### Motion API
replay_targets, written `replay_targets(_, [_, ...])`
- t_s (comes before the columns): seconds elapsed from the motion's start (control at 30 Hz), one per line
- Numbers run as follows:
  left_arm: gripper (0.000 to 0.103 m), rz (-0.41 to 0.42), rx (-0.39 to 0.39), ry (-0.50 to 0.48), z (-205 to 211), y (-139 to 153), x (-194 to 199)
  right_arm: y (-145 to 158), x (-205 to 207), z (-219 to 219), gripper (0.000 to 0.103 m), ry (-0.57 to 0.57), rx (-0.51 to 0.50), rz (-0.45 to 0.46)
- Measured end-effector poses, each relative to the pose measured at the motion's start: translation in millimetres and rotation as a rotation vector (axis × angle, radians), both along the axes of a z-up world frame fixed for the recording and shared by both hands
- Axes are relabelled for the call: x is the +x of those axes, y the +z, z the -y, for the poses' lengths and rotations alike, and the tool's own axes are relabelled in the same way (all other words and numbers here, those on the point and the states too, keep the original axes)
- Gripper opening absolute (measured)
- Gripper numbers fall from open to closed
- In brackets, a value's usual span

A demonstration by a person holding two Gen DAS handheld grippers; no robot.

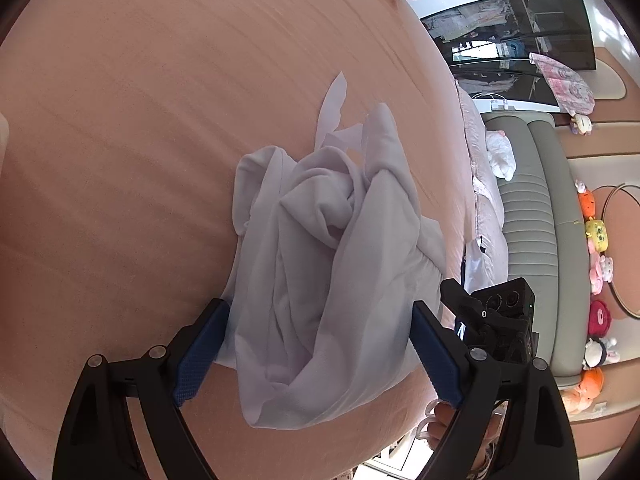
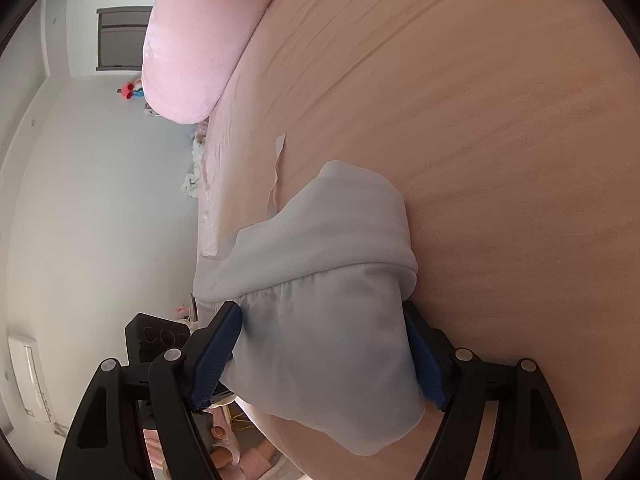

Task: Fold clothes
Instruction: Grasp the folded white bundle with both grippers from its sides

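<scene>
On my left wrist view I see the crumpled pale grey-white cloth garment [image 1: 320,264] bunched in a heap on the peach-pink bed sheet [image 1: 140,120], near the bed's edge. My left gripper [image 1: 320,344] stands wide, its blue pads [image 1: 200,352] at either side of the heap; I cannot tell whether they press it. The other gripper's black body [image 1: 500,320] sits just beside, at the right of that view. On the right wrist view the right gripper [image 2: 324,356] straddles the garment's gathered waistband end [image 2: 320,300], blue pads [image 2: 216,352] touching the cloth at both sides, so it grips the bunched fabric. A pink plush pillow [image 2: 192,52] lies well apart.
</scene>
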State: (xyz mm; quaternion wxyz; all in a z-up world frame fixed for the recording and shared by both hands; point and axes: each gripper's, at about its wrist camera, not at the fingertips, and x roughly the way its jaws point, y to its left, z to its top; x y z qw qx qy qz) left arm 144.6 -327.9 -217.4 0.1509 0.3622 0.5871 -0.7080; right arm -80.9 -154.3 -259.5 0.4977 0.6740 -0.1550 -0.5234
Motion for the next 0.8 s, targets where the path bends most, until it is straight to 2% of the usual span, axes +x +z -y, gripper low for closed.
replay_targets(0.13, [0.090, -0.019, 0.030, 0.029, -4, -2, 32, 1, 5, -2, 0.079, 0.012, 0.026, 0.016])
replay_targets(0.23, [0.090, -0.052, 0.046, 0.064, -5, -8, 38, -1, 10, -8, 0.079, -0.008, 0.035, 0.040])
replay_targets(0.3, [0.094, -0.066, 0.058, 0.079, -3, -10, 33, -4, 10, -5, 0.079, -0.007, 0.043, 0.043])
replay_targets(0.37, [0.102, -0.080, 0.069, 0.084, -1, -11, 22, -5, 9, -1, 0.079, -0.002, 0.048, 0.056])
replay_targets(0.6, [0.103, -0.062, 0.087, 0.108, 5, -12, -4, -10, 5, 11, 0.079, -0.014, 0.040, 0.072])
replay_targets(0.67, [0.103, -0.079, 0.088, 0.135, 3, -13, 1, -11, 7, 7, 0.074, -0.034, 0.041, 0.050])
replay_targets(0.77, [0.092, -0.052, 0.078, 0.178, -1, -14, 9, -9, 12, 1, 0.069, -0.053, 0.042, -0.010])
replay_targets(0.8, [0.084, -0.033, 0.068, 0.184, -2, -14, 10, -7, 14, 0, 0.068, -0.052, 0.044, -0.037])
